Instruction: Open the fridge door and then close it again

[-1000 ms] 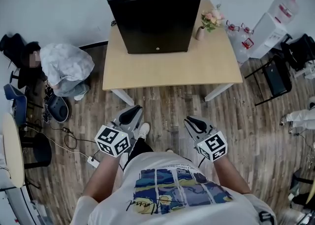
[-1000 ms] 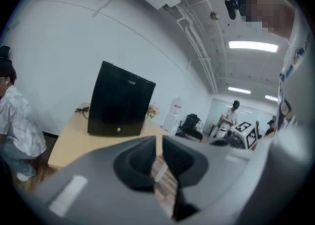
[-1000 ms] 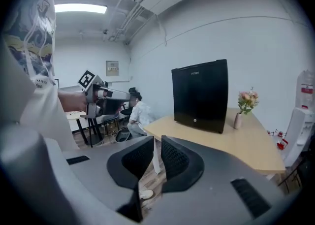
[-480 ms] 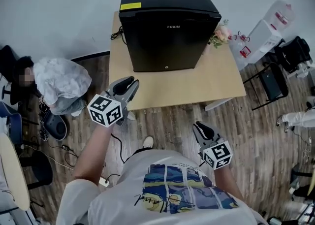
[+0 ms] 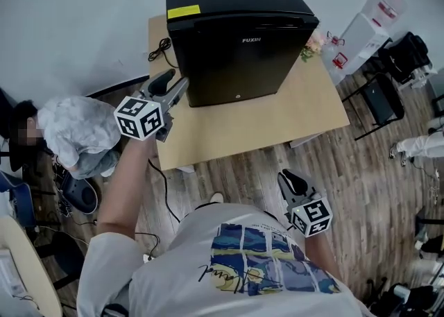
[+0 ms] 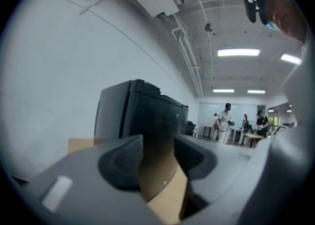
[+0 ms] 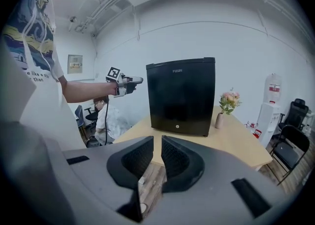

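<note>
Nearest the body, the right gripper [image 5: 290, 178] is hanging low over the wooden floor [image 5: 361, 170]. Its jaws are sitting almost together, with only a thin slit between them and nothing in it. It is probably idling there because pulling a door calls for one hand only. The mini fridge [image 5: 236, 38] is standing well ahead of these jaws and above them, facing them squarely in the right gripper view.

Farther out, the left gripper [image 5: 172, 83] is reaching level over the near left corner of the tabletop [image 5: 229, 128]. Its jaws have just been opening and are now standing wide apart, empty. The spread looks like preparation to take the door's edge.

Just ahead of these jaws, the fridge's front left corner is filling the gap between them. It is close, but the jaws are not yet closing on it, and I cannot tell whether they are touching it.

The fridge door [image 5: 239, 66] is lying flush and closed, so the opening step is only starting.

Beyond the fridge, far to the right of the left jaws, a small vase of flowers [image 5: 310, 44] is standing clear of the door's swing.
</note>
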Motion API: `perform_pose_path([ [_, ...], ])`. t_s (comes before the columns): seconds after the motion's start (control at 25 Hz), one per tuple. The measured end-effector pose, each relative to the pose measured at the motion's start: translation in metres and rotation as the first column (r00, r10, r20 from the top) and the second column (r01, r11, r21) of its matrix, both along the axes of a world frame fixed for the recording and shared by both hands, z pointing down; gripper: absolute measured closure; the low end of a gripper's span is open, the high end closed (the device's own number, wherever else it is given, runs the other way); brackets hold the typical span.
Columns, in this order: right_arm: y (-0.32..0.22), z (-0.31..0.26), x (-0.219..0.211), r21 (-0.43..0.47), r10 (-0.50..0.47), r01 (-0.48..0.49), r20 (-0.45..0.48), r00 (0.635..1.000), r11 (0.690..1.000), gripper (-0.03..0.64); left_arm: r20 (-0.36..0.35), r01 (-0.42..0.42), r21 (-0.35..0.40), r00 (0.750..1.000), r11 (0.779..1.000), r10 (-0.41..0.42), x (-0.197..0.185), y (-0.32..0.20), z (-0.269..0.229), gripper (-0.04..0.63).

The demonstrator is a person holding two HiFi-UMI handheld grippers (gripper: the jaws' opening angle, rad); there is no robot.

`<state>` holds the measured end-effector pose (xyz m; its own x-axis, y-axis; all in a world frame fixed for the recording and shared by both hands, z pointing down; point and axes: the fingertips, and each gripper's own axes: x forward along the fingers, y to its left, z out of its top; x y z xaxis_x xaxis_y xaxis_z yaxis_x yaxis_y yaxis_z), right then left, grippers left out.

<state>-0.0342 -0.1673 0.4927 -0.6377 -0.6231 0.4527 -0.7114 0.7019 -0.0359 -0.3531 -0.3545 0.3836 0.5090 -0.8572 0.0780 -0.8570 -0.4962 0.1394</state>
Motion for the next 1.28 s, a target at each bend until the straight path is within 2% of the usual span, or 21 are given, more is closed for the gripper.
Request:
perform_pose_path([
  [0.2, -0.002, 0.005, 0.002, -0.023, 0.049, -0.049, -0.012, 0.999, 0.999, 0.568, -0.001, -0.013, 0.031, 1.0, 0.999, 0.013, -0.013, -0.036, -0.01, 0.379],
  [0.52, -0.009, 0.005, -0.003, -0.029, 0.065, -0.066, -0.025, 0.998, 0.997, 0.568, -0.005, -0.058, 0.049, 0.998, 0.997, 0.058, -0.022, -0.065, -0.016, 0.374],
  [0.76, -0.006, 0.006, -0.004, -0.06, 0.069, -0.069, 0.001, 0.998, 0.996, 0.569, 0.001, -0.101, 0.062, 0.995, 0.993, 0.101, -0.018, -0.073, -0.024, 0.371],
  [0.92, -0.009, 0.006, -0.007, -0.06, 0.067, -0.067, 0.0, 0.998, 0.996, 0.569, 0.016, -0.119, 0.064, 0.993, 0.991, 0.118, -0.019, -0.077, -0.025, 0.403],
  [1.28, -0.007, 0.006, -0.011, -0.057, 0.073, -0.073, 0.006, 0.997, 0.996, 0.571, 0.02, -0.144, 0.058, 0.99, 0.988, 0.143, -0.02, -0.077, -0.024, 0.411],
])
